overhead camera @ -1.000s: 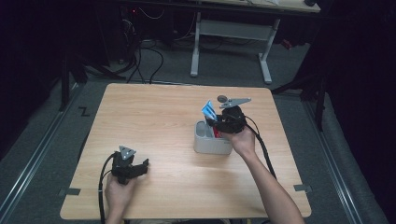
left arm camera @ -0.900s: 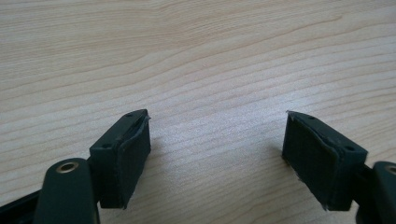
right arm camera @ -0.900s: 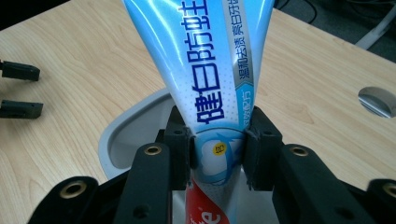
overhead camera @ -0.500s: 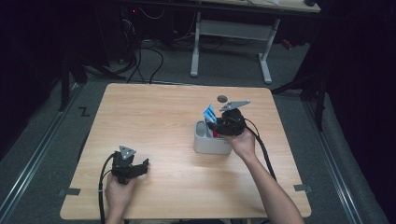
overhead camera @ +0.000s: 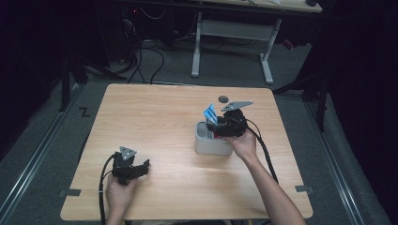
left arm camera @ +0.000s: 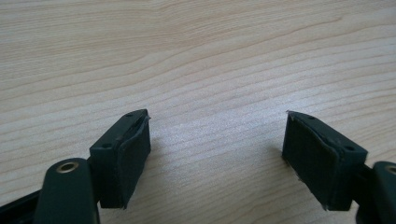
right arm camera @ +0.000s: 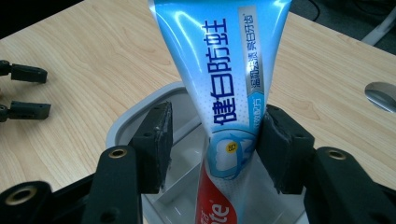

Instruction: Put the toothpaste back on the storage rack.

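A blue and white toothpaste tube (right arm camera: 224, 79) stands cap end down in a grey open container (right arm camera: 140, 116), its flat end sticking up. My right gripper (right arm camera: 217, 112) reaches over the container (overhead camera: 206, 146) from the right. Its jaws have just been opening: the tube (overhead camera: 210, 114) is between them, the left pad (right arm camera: 159, 140) stands clear of it and the right pad sits at its edge. Near the table's front left, my left gripper (overhead camera: 141, 165) rests open on the wood, with bare table between its pads (left arm camera: 130, 154).
A small dark round disc (overhead camera: 223, 99) lies on the table behind the container, and is at the right edge (right arm camera: 383, 95) of the right gripper view. The wooden table (overhead camera: 155, 122) has bare room between the two hands. Dark floor, cables and a desk frame lie beyond the far edge.
The tube has sunk slightly lower at the container. Both hands have stayed where they were.
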Tool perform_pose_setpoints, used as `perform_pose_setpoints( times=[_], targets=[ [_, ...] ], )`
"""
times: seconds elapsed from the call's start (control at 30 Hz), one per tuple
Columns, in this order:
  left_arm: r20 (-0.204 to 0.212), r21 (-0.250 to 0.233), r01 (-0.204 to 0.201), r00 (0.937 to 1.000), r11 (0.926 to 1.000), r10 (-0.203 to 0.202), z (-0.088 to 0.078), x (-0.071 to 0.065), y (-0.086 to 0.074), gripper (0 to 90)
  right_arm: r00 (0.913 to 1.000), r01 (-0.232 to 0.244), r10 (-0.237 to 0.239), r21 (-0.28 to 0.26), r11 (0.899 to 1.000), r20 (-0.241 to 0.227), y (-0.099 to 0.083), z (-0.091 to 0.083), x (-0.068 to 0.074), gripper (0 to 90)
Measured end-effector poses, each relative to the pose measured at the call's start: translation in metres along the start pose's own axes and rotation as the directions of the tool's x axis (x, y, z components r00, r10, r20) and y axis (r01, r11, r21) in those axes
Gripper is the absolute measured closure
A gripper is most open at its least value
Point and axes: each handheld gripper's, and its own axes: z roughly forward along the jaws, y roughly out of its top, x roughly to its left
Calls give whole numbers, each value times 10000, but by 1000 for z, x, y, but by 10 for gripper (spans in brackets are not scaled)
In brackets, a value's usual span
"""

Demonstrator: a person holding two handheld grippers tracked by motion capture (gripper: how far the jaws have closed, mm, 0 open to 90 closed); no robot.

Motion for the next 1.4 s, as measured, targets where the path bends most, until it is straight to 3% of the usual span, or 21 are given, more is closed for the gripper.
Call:
perform_pose_setpoints(
  times=[0.83, 0.93, 1.27, 1.4],
  targets=[
    [23, -5, 16, 10000, 10000, -16, 0, 0, 0, 239, 9994, -174, 196, -787, 9967, 275, 3, -28, -3, 472],
    [48, 12, 24, 10000, 10000, -24, 0, 0, 0, 239, 9991, -396, 407, -1010, 9941, 94, 3, -33, -3, 471],
    [57, 7, 30, 10000, 10000, -30, 0, 1, 0, 239, 9991, -368, 394, -1465, 9885, 147, 0, -55, -3, 472],
    [-40, 20, -45, 10000, 10000, 45, 0, -1, 0, 239, 9991, -347, 379, -1407, 9894, 200, -1, -59, -4, 475]
  ],
)
